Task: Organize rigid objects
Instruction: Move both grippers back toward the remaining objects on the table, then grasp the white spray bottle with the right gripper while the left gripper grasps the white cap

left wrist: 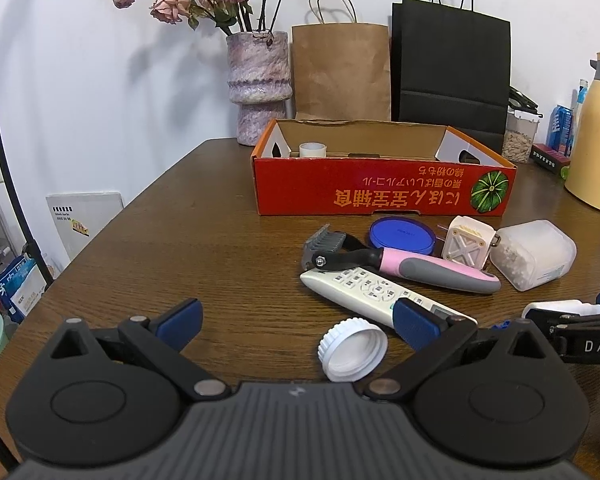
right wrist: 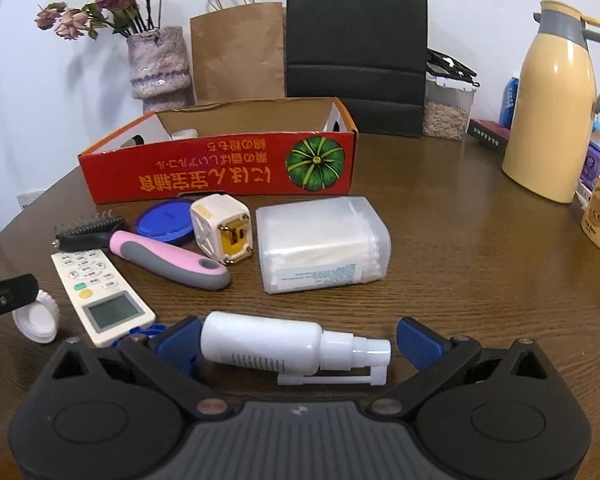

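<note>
Much of the red box's interior is hidden by its front wall; only the top of a white roll is seen inside. The left tongs are spread wide above a white cap on the surface. The right tongs are released around a white spray bottle lying sideways, beside a remote.
</note>
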### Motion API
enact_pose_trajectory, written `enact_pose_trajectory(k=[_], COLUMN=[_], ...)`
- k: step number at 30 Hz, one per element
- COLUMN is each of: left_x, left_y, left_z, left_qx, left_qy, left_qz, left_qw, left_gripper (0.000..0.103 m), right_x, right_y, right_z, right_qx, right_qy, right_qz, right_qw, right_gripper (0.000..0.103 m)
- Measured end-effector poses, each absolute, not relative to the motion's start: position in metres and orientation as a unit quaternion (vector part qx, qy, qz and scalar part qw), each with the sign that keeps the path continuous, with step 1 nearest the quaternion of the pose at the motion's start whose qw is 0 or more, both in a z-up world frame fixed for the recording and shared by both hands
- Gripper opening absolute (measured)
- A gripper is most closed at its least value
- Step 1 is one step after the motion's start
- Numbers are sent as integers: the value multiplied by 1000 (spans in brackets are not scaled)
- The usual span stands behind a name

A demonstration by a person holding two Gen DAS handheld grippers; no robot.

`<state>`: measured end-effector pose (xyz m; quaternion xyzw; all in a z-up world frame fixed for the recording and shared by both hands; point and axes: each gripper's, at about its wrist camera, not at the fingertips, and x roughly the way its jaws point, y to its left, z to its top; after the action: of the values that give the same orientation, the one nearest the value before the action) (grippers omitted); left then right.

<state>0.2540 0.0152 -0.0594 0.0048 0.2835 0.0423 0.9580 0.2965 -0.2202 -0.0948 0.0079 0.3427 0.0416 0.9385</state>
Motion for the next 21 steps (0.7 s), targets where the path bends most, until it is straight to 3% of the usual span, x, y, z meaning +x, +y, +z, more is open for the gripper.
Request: enact_pose_trajectory(k=[11,13,21], left_x=[254,254,256], left_y=[16,15,13], left_z=[-61,-62,-67], left_qx=[6,7,10], left_qy=[285,287,296], left_qz=[43,44,45], left_qw=[957,957,954], left_gripper=[103,103,103], right_x=[300,298,291], right_y=[-224,-223,-229], right_z=[-105,-105,-99], right_qx=[10,8,23], right_qy=[360,355,324], right_qz=[23,27,35], right_qw=[932,934,945], right_gripper=[103,98,98])
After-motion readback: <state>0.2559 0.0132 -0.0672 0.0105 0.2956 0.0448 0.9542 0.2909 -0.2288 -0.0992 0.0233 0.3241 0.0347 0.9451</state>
